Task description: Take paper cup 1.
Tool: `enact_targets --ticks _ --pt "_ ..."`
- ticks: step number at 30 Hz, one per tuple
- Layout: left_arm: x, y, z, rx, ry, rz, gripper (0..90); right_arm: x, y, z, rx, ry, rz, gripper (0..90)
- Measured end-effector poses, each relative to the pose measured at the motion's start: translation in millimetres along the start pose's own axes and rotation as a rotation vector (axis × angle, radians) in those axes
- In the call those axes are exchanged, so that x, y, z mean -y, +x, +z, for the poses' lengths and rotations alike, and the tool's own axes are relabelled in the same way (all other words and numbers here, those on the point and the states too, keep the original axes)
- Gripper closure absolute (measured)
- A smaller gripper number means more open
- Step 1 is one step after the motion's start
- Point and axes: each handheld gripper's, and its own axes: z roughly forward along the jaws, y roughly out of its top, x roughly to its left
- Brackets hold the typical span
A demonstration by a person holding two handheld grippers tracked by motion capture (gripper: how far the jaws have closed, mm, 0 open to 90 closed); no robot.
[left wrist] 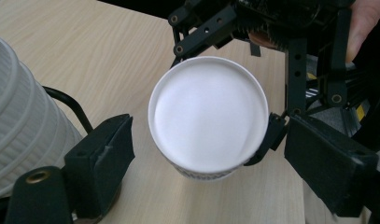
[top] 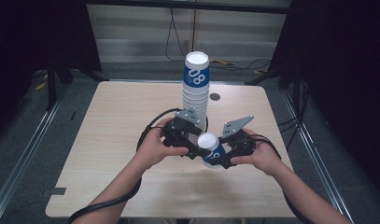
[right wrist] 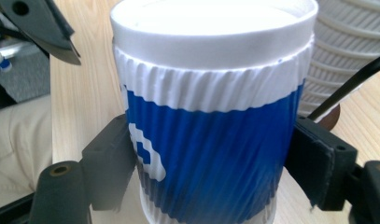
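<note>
The pale wooden desk [top: 108, 154] carries a tall cup stack [top: 195, 88] behind my hands. My right tool [right wrist: 211, 163] clamps the blue cup [right wrist: 211, 154]; my left tool [left wrist: 201, 154] gapes around its rim (untouching). Squeezing harder could crumple it.

A: The ribbed paper cup [right wrist: 211, 140] is blue with a white rim band and a white blocky mark at its eight o'clock.

B: The tall stack of ribbed paper cups [top: 195, 88] is white, its top cup blue with white numerals; the wooden table [top: 113, 135] is pale beige.
</note>
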Motion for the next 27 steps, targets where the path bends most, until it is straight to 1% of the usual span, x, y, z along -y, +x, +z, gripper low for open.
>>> enact_targets --ticks 4,5,6,7,10,11,12,14,15,16,17,18,19,20,21,22,23,24,25,26,27 --pt "-0.1 -0.4 0.1 0.002 0.002 -0.001 15.6 -3.6 -0.4 -0.2 -0.002 0.055 -0.026 22.5" --pt "-0.1 -0.4 0.1 0.002 0.002 -0.001 15.6 -3.6 -0.4 -0.2 -0.002 0.055 -0.026 22.5" --pt "0.0 -0.4 -0.1 0.004 0.000 0.000 15.6 -5.4 -0.4 -0.4 -0.004 0.075 -0.035 22.5" --pt "0.0 -0.4 -0.1 0.004 0.000 0.000 15.6 -5.4 -0.4 -0.4 -0.004 0.075 -0.035 22.5" --pt "0.6 0.0 -0.4 0.005 0.008 0.005 15.6 -9.0 -0.1 -0.6 -0.010 0.116 -0.057 22.6" --pt "0.6 0.0 -0.4 0.005 0.008 0.005 15.6 -9.0 -0.1 -0.6 -0.010 0.116 -0.057 22.6" --pt "1.7 0.3 -0.3 0.006 0.010 0.000 15.6 -11.3 -0.1 -0.7 -0.008 0.132 -0.073 22.6" --pt "2.9 0.4 0.8 0.007 0.006 0.001 15.6 -13.2 -0.1 -1.1 -0.011 0.150 -0.082 22.6" --pt "2.9 0.4 0.8 0.007 0.006 0.001 15.6 -13.2 -0.1 -1.1 -0.011 0.150 -0.082 22.6" --pt "4.3 0.5 1.4 0.008 0.010 -0.003 15.6 -15.1 -0.1 -0.8 -0.021 0.169 -0.096 22.6" --pt "4.3 0.5 1.4 0.008 0.010 -0.003 15.6 -15.1 -0.1 -0.8 -0.021 0.169 -0.096 22.6" --pt "4.6 0.6 1.5 0.012 0.014 0.002 15.6 -16.5 1.0 0.2 -0.016 0.193 -0.107 22.6" --pt "4.6 0.6 1.5 0.012 0.014 0.002 15.6 -16.5 1.0 0.2 -0.016 0.193 -0.107 22.6" --pt "5.3 0.0 2.2 0.014 0.011 0.001 15.6 -17.8 1.6 0.9 -0.018 0.212 -0.117 22.6" --pt "5.3 0.0 2.2 0.014 0.011 0.001 15.6 -17.8 1.6 0.9 -0.018 0.212 -0.117 22.6" --pt "6.1 -0.3 3.1 0.016 0.007 0.002 15.6 -19.3 2.0 1.1 -0.024 0.224 -0.134 22.6" --pt "6.4 -0.5 3.1 0.016 0.015 0.004 15.6 -19.3 2.0 1.1 -0.024 0.224 -0.134 22.6" --pt "7.5 -0.9 4.1 0.017 0.021 0.005 15.6 -20.8 2.9 0.7 -0.026 0.242 -0.143 22.6" --pt "8.1 -0.9 4.6 0.019 0.019 0.007 15.6 -21.1 3.3 0.7 -0.026 0.251 -0.144 22.6" --pt "8.8 -1.6 5.4 0.022 0.015 0.001 15.6 -21.4 3.5 1.1 -0.024 0.259 -0.149 22.5" --pt "8.8 -1.6 5.4 0.022 0.015 0.001 15.6 -21.4 3.5 1.1 -0.024 0.259 -0.149 22.5"
